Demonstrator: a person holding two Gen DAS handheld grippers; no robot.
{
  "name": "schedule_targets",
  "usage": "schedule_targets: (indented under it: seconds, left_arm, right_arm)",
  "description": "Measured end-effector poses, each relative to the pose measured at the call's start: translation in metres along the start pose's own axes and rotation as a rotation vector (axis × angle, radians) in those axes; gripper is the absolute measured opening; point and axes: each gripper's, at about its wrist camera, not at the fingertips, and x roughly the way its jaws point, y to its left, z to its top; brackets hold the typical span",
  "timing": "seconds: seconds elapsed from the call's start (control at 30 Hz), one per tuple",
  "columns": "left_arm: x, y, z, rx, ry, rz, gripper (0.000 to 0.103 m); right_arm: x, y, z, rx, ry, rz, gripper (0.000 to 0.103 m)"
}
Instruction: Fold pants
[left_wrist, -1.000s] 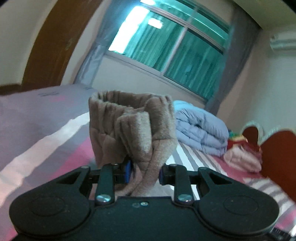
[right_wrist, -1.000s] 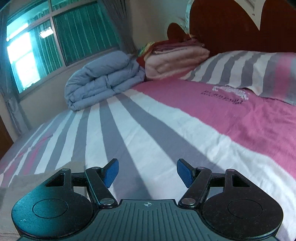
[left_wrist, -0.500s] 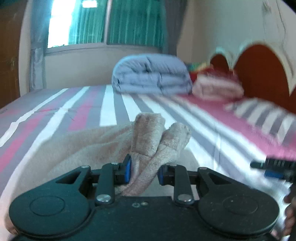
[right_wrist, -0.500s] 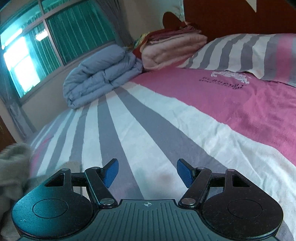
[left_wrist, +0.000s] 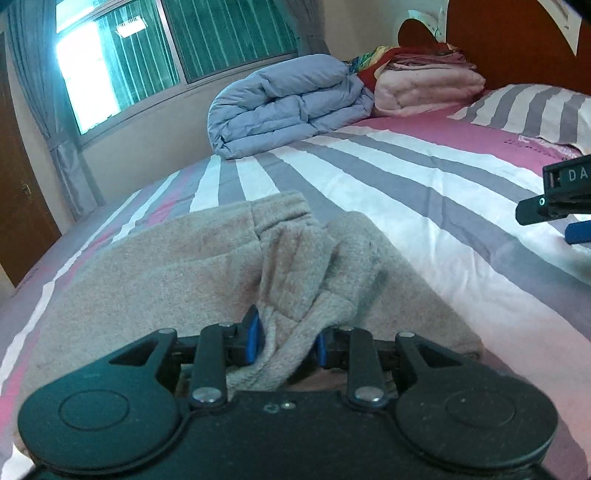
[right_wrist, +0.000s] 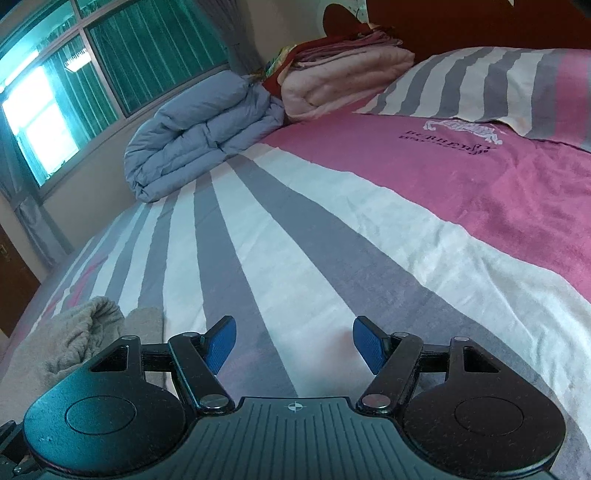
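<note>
Left gripper (left_wrist: 286, 343) is clamped on a bunched handful of the pants (left_wrist: 177, 266), fabric wedged between the blue pads (left_wrist: 253, 338); I can't tell whether it's a cuff or the waistband. The rest of the tan fleece lies spread on the striped bedsheet (left_wrist: 424, 192), with the gripped end sitting low over the lower layer. Right gripper (right_wrist: 293, 345) is wide open, holding nothing, and hangs over bare sheet just beside the pants edge (right_wrist: 85, 332). I read this as laying a fold down. To do it well I'd set the gripped end flush on the layer beneath, edges lined up, before letting go, then pull straight back so the pads don't drag the fleece. The right one could pin or smooth the crease. Main risk is the bunch staying lumpy once released.
</note>
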Motion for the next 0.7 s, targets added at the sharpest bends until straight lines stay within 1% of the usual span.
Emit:
schedule_targets:
  seconds: [0.13, 0.2, 0.23, 0.27, 0.4, 0.47, 0.53, 0.6, 0.63, 0.7]
  left_arm:
    - [-0.007, -0.003, -0.006, 0.058, -0.021, -0.019, 0.019]
    - [-0.014, -0.004, -0.012, 0.107, -0.063, -0.029, 0.019]
    - [-0.019, -0.003, -0.016, 0.112, -0.095, -0.031, 0.019]
    - [-0.021, -0.002, -0.019, 0.118, -0.107, -0.039, 0.019]
    - [-0.02, -0.004, -0.03, 0.168, -0.098, -0.091, 0.019]
    - [-0.02, 0.002, -0.028, 0.163, -0.101, -0.128, 0.02]
    - [-0.024, 0.006, -0.028, 0.167, -0.146, -0.145, 0.02]
    - [-0.029, 0.007, -0.029, 0.137, -0.189, -0.155, 0.02]
    - [-0.03, 0.006, -0.029, 0.124, -0.196, -0.161, 0.02]
    - [-0.026, 0.0, -0.032, 0.126, -0.179, -0.185, 0.02]
  right_arm:
    - [-0.002, -0.001, 0.0, 0.005, 0.005, -0.014, 0.07]
    - [-0.004, 0.001, -0.001, -0.002, 0.006, -0.015, 0.07]
    - [-0.005, 0.003, -0.002, -0.011, 0.005, -0.016, 0.07]
    - [-0.006, 0.005, -0.003, -0.019, 0.006, -0.016, 0.07]
    - [-0.009, 0.008, -0.005, -0.03, 0.006, -0.018, 0.07]
    - [-0.01, 0.008, -0.005, -0.019, 0.007, -0.015, 0.07]
    - [-0.013, 0.009, -0.005, -0.018, -0.002, -0.006, 0.07]
    - [-0.018, 0.013, -0.006, -0.026, -0.02, -0.001, 0.07]
    - [-0.019, 0.015, -0.006, -0.028, -0.024, -0.001, 0.07]
    - [-0.022, 0.019, -0.007, -0.03, -0.027, 0.0, 0.07]
